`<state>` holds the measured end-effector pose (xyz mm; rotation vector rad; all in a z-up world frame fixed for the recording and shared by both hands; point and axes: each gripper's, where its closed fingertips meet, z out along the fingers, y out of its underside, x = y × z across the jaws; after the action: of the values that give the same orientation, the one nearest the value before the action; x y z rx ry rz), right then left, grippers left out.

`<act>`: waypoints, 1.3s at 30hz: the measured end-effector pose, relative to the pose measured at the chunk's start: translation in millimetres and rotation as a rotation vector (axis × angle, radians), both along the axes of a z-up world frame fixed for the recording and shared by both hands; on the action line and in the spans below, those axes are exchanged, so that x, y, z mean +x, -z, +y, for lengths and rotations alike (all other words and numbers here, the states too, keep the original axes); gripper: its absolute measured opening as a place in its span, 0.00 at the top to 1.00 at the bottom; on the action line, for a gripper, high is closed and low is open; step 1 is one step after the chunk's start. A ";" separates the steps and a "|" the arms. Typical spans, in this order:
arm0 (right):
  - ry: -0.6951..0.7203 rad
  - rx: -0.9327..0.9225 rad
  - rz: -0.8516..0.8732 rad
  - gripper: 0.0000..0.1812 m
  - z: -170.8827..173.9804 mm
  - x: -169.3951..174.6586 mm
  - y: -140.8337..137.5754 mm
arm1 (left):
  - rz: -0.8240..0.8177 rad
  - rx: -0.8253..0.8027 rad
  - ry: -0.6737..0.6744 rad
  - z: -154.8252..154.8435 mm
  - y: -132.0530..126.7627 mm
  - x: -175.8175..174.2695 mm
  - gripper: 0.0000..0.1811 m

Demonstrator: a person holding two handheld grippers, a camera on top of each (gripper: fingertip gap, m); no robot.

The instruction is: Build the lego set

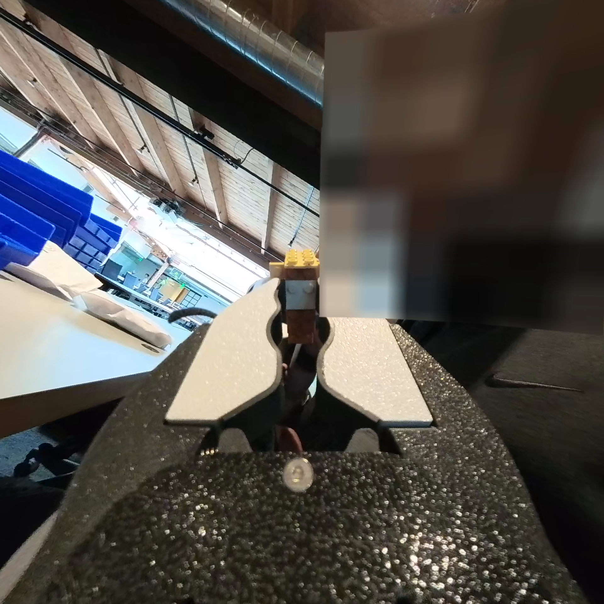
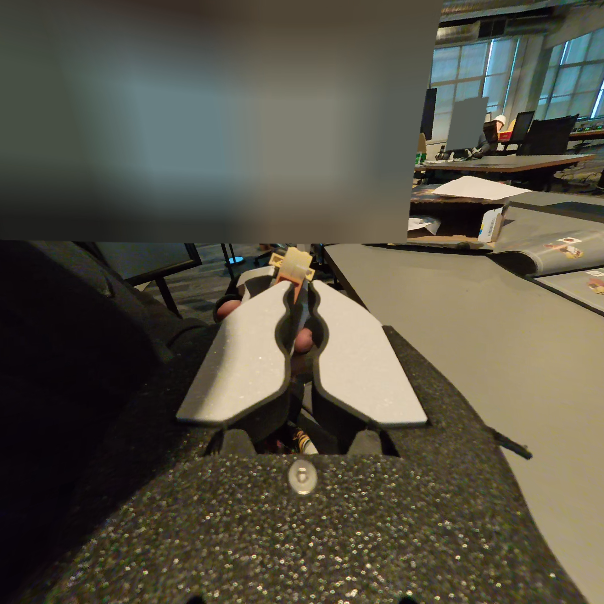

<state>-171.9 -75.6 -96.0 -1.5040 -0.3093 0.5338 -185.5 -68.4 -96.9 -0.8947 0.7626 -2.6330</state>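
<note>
Left wrist view: left gripper (image 1: 299, 302) fingers grasp the lego build (image 1: 301, 294), raised beyond the counter (image 1: 49, 353) edge; right gripper (image 2: 299, 289) fingers pinch the same build (image 2: 294, 266) left of the counter (image 2: 457, 327) edge

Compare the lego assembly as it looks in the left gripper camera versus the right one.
In the left wrist view, the lego assembly shows a yellow studded plate, brown bricks and a grey studded face. In the right wrist view, the lego assembly shows cream and orange sides, tilted. Both are held off the table between pale fingers.
</note>
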 end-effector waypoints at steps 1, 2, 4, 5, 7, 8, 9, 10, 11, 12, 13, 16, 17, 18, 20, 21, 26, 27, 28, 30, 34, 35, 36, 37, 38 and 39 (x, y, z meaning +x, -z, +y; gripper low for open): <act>-0.001 0.002 -0.003 0.96 -0.1 -0.4 0.0 | 0.001 0.004 0.000 -0.3 0.2 0.1 0.91; -0.001 0.004 -0.005 0.96 -0.3 -0.7 0.2 | 0.001 0.007 -0.001 -0.7 0.1 0.1 0.91; 0.002 0.007 -0.010 0.97 -0.3 -0.6 0.7 | 0.003 0.013 0.001 -1.9 0.4 0.6 0.91; 0.004 0.010 -0.014 0.97 -0.3 -0.5 0.8 | 0.004 0.014 0.002 -2.5 0.7 0.8 0.91; 0.010 0.019 -0.023 0.99 -0.5 -0.2 0.2 | 0.008 0.012 0.005 -2.8 1.6 1.5 0.91; 0.012 0.023 -0.029 1.00 -0.5 -0.2 0.0 | 0.009 0.009 0.006 -2.5 1.8 1.6 0.91; 0.011 0.026 -0.034 1.00 -0.5 -0.6 -0.2 | 0.010 0.007 0.008 -2.5 2.1 1.9 0.91; 0.010 0.025 -0.040 1.00 -0.3 -1.1 0.0 | 0.010 0.005 0.009 -2.5 2.4 2.0 0.91; 0.010 0.025 -0.044 1.00 0.1 -1.6 0.2 | 0.012 0.006 0.011 -2.9 2.7 2.4 0.91; 0.010 0.024 -0.048 1.00 0.5 -2.1 0.5 | 0.014 0.006 0.014 -3.5 3.1 2.7 0.91; 0.008 0.024 -0.050 1.00 0.7 -2.6 0.6 | 0.015 0.007 0.015 -3.9 3.4 2.8 0.91; 0.006 0.027 -0.052 1.00 0.7 -3.8 -0.4 | 0.021 0.016 0.021 -6.1 4.3 3.4 0.91; 0.008 0.027 -0.054 1.00 0.7 -3.8 -0.6 | 0.022 0.021 0.023 -7.1 4.5 3.5 0.91; 0.009 0.028 -0.057 1.00 0.6 -3.9 -0.5 | 0.023 0.027 0.026 -8.2 4.7 3.7 0.91; 0.005 0.023 -0.068 1.00 0.1 -5.1 1.0 | 0.031 0.049 0.033 -12.1 5.5 4.5 0.91; 0.003 0.026 -0.067 1.00 -0.7 -5.5 0.4 | 0.031 0.060 0.033 -13.7 5.3 4.6 0.91; -0.015 0.016 -0.063 1.00 -4.3 -6.2 0.1 | 0.038 0.096 0.037 -18.0 5.3 4.7 0.91; -0.012 0.015 -0.066 1.00 -4.5 -5.6 0.2 | 0.039 0.100 0.036 -18.4 5.2 4.9 0.91; -0.009 0.013 -0.071 1.00 -4.7 -4.9 0.3 | 0.046 0.106 0.033 -18.6 5.4 5.9 0.91; -0.013 0.008 -0.074 1.00 -5.9 -4.2 0.8 | 0.057 0.124 0.027 -19.7 5.8 7.3 0.91; -0.006 -0.009 -0.080 1.00 -5.7 0.2 4.1 | 0.091 0.163 -0.003 -20.6 8.3 11.0 0.91; 0.010 -0.021 -0.075 1.00 -4.0 4.1 6.5 | 0.109 0.171 -0.019 -19.6 9.9 13.6 0.91; 0.039 -0.038 -0.066 1.00 -1.2 10.4 10.2 | 0.146 0.180 -0.049 -17.2 12.9 18.7 0.91; 0.071 -0.051 -0.043 1.00 1.4 18.2 13.3 | 0.209 0.183 -0.083 -13.5 17.9 26.3 0.91; 0.097 -0.062 0.004 1.00 3.4 26.2 15.0 | 0.296 0.172 -0.103 -8.7 25.2 35.0 0.91; 0.104 -0.076 0.060 1.00 4.3 32.6 16.3 | 0.380 0.145 -0.110 -3.5 32.1 42.1 0.91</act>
<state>-139.2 -71.4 -112.3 -1.5648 -0.1644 0.5113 -143.5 -71.8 -129.0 -1.3715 0.9474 -2.3056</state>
